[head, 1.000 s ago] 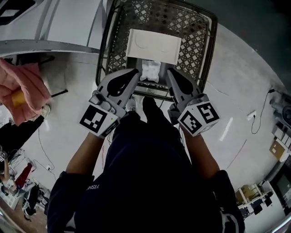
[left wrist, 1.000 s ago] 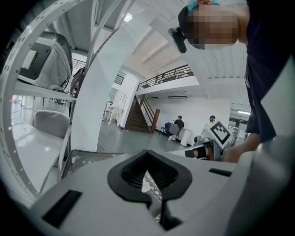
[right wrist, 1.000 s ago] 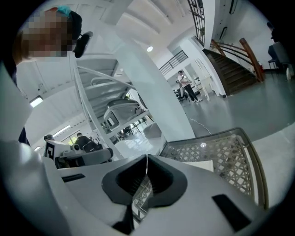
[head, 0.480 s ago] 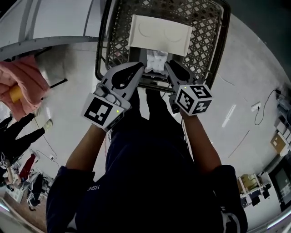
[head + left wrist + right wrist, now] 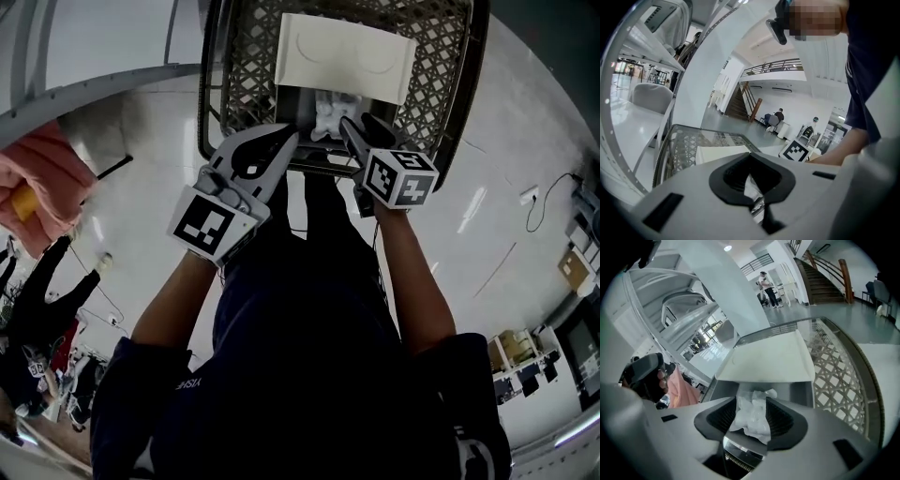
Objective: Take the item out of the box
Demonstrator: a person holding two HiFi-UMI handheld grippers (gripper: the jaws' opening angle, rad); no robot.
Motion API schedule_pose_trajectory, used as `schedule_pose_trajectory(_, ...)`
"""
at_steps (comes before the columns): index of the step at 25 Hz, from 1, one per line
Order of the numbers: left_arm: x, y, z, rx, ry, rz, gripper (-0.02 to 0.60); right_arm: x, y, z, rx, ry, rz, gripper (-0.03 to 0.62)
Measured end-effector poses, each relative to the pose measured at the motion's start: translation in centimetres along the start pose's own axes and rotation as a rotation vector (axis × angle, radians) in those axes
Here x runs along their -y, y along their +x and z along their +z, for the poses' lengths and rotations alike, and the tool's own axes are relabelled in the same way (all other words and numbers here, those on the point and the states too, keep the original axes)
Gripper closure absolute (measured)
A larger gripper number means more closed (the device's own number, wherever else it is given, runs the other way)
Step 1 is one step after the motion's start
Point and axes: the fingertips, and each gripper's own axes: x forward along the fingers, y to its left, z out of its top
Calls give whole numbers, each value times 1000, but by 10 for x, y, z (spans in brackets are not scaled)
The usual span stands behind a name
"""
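A white box (image 5: 345, 58) with its lid flipped back lies in a dark mesh basket (image 5: 246, 56). A crumpled white plastic-wrapped item (image 5: 330, 111) sticks out at the box's near edge. My right gripper (image 5: 349, 122) reaches in from the right. Its jaws are opening with the item (image 5: 752, 411) between the pads (image 5: 785, 420), and the box (image 5: 768, 359) lies just beyond. My left gripper (image 5: 292, 139) is shut, its tips meeting at the item's left edge. I cannot tell whether it pinches the wrap. In the left gripper view a little of the wrap shows through the shut left gripper (image 5: 750, 155).
The basket's rim (image 5: 839, 376) surrounds the box closely on all sides. A pink cloth (image 5: 42, 187) hangs at the left beside a white metal shelf frame (image 5: 94, 89). Cables (image 5: 539, 202) run over the pale floor at the right. People stand at the lower left.
Both grippers have moved forward over the basket's near rim to the item. The right gripper's jaws have parted around the wrap; the left stays shut.
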Motion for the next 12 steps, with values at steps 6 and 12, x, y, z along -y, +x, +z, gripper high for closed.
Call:
schedule_pose_trajectory(6,-15,-9,-9,5,-36,-20,575,14,18,-24,-106,4,-94,384)
schedule_pose_trajectory(12,-21,-14,-9,10,-62,-31,575,24,28,-37,-230,-7,-145,372)
